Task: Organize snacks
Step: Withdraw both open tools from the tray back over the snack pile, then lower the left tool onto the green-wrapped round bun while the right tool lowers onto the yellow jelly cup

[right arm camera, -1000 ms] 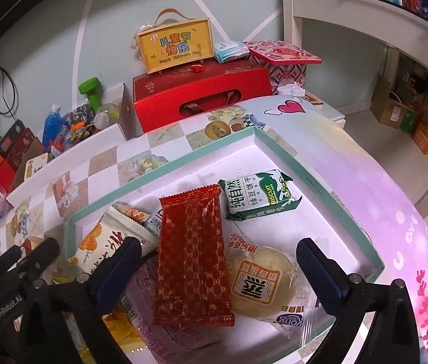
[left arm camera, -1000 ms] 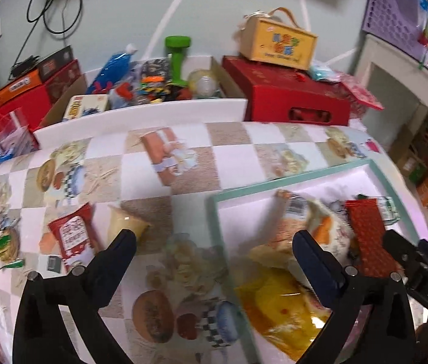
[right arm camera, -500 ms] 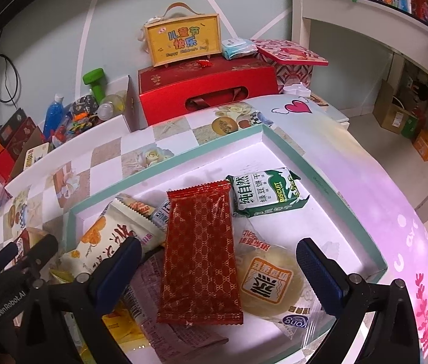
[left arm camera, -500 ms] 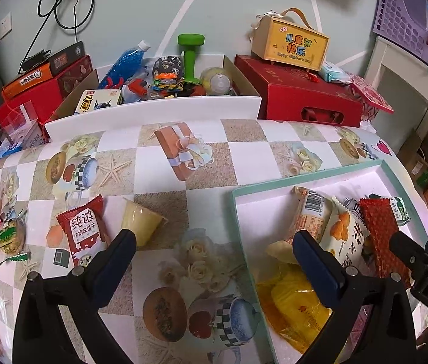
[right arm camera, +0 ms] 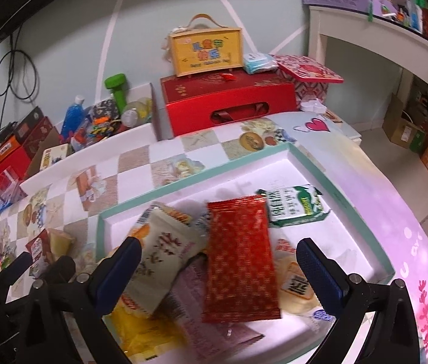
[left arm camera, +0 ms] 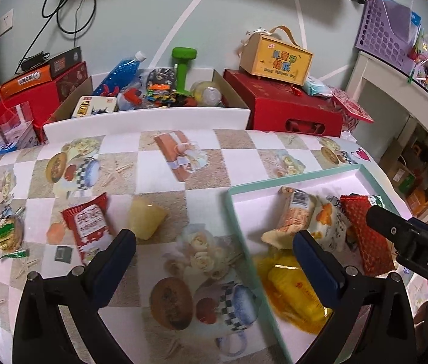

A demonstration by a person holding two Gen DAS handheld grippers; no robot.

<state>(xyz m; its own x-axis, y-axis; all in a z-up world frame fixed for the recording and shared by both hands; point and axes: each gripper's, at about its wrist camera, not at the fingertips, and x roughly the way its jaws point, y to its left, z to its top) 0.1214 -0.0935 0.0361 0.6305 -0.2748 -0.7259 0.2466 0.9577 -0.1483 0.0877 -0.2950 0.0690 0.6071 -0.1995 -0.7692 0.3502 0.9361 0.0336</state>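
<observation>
Over the desk (left arm camera: 202,182), both the left tool (left arm camera: 214,242) and the right tool (right arm camera: 218,250) gape empty; a red packet (right arm camera: 241,261) lies in the tray (right arm camera: 329,182).

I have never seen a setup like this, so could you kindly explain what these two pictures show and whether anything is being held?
No robot arm here: a person carries a hand-held two-finger gripper in each hand, each with a fisheye camera looking along its fingers. One picture is from the left gripper, the other from the right gripper. Both are open and hold nothing. On the patterned tablecloth lie loose snacks, such as a red packet and a yellow jelly cup. The teal-rimmed tray already holds several, including a long red wrapper and a green biscuit pack.
</observation>
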